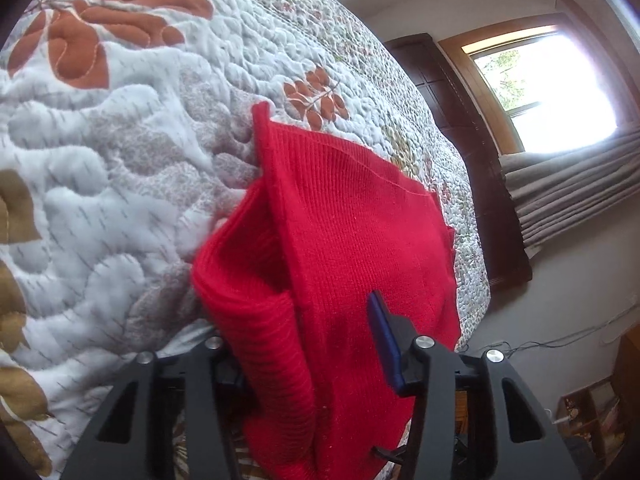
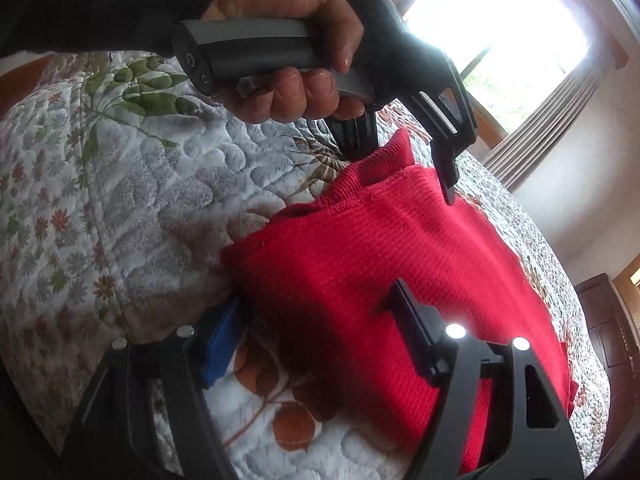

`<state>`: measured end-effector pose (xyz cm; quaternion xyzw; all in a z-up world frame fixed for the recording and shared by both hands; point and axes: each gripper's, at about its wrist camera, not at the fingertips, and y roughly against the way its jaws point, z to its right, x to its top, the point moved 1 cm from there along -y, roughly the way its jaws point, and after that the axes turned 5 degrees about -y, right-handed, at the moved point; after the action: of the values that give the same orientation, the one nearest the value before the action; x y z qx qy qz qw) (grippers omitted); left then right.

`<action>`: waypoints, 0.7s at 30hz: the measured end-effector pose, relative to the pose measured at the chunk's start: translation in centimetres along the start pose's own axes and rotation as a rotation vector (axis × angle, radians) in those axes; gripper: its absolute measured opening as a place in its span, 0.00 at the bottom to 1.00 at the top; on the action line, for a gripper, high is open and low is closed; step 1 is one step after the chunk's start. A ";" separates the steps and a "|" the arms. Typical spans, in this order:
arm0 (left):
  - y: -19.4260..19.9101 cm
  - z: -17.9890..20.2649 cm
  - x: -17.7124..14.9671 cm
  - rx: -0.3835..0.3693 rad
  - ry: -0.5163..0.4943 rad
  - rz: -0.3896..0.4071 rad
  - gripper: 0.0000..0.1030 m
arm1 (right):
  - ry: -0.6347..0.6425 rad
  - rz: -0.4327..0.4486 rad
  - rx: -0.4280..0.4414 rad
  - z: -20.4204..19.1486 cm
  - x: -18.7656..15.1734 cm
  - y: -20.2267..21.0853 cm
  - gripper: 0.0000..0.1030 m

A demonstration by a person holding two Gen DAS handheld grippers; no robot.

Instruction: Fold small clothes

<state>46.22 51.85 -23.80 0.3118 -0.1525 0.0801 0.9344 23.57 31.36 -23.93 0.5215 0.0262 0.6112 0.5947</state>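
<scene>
Bedroom setting: a bed covered by a quilted white bedspread (image 1: pixel 132 184) printed with rust, tan and green leaf patterns fills most of both views, with a bright window (image 1: pixel 548 92), pleated grey curtains (image 1: pixel 576 192) and dark wooden furniture (image 1: pixel 464 128) beyond the far side of the left tongs. A red knitted garment (image 2: pixel 380 264) lies on the bedspread, partly folded, with several layers stacked and one edge lifted. Left tongs (image 1: pixel 304 344): the garment is bunched between the fingers, a thick fold passing through the gap and draping down over the near side of the mechanism; the blue-padded finger (image 1: pixel 386 344) presses against the cloth on its right, while the opposite finger is hidden under the fabric. The left tongs are judged clamped on the red knitted garment. Right tongs (image 2: pixel 316 320): fingers stand wide apart, the blue-padded one (image 2: pixel 222 344) just left of the garment's near corner, over bare bedspread, and the black one lying on top of the red fabric, so that the corner sits between them without being pinched. Ahead of the right tongs, a hand (image 2: pixel 296 44) in a dark sleeve grips the handle of the left tool, which comes down onto the far raised edge of the garment and blocks part of the bedspread behind it. Cables run along the floor below the window wall.
</scene>
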 end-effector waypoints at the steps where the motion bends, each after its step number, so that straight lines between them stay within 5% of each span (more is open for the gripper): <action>1: 0.0 -0.1 0.0 0.002 -0.001 0.001 0.42 | -0.003 0.002 -0.003 0.0 0.2 -0.3 0.68; 7: 0.1 -0.9 -0.2 0.003 0.020 0.006 0.28 | -0.005 0.006 -0.015 0.0 1.3 -1.5 0.69; 14: 0.2 -0.5 -0.3 0.020 0.029 0.007 0.23 | -0.048 -0.003 -0.010 0.8 3.7 -3.3 0.70; 17: 0.3 -0.4 -0.2 0.027 0.032 0.004 0.22 | -0.099 -0.008 0.018 2.0 4.5 -4.2 0.53; 19: 0.3 -0.2 -0.2 0.032 0.029 0.002 0.22 | -0.139 -0.013 0.033 2.9 5.1 -4.7 0.32; 21: 0.4 0.0 -0.2 0.037 0.029 0.002 0.21 | -0.151 -0.015 0.034 3.4 5.7 -5.1 0.24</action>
<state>45.97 52.17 -23.62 0.3278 -0.1376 0.0881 0.9305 30.83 35.13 -22.22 0.5760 -0.0045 0.5653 0.5905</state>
